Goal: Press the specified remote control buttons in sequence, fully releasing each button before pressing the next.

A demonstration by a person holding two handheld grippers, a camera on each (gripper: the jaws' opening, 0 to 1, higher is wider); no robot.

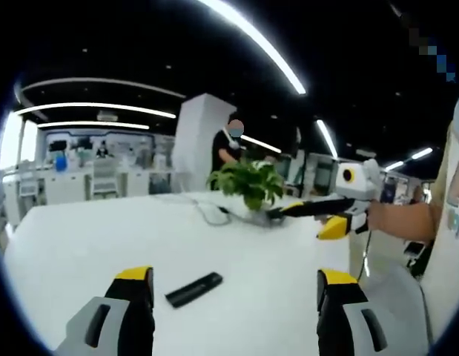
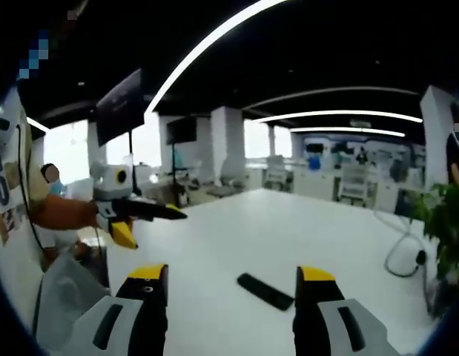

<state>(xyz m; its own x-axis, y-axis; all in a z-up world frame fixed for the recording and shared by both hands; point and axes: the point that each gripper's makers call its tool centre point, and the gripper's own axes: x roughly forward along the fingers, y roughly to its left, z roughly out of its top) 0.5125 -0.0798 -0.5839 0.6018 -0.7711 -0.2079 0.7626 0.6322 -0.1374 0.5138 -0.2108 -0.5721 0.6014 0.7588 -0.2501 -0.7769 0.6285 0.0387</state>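
Observation:
A black remote control (image 1: 193, 289) lies flat on the white table (image 1: 81, 245), just ahead of my left gripper (image 1: 235, 276), nearer its left jaw. The left gripper is open, its yellow-tipped jaws wide apart with nothing between them. My right gripper (image 1: 299, 222) comes in from the right, held above the table near the plant, its jaws spread. In the right gripper view the remote control (image 2: 265, 291) lies between and just beyond the jaws of my right gripper (image 2: 233, 273), which is open and empty. The left gripper (image 2: 156, 228) hovers at the left, held by a hand.
A potted green plant (image 1: 248, 182) stands at the table's far side, also seen as the plant (image 2: 444, 222). A white cable (image 1: 210, 211) loops beside it. A person stands behind the plant. Desks and pillars fill the office beyond the table edge.

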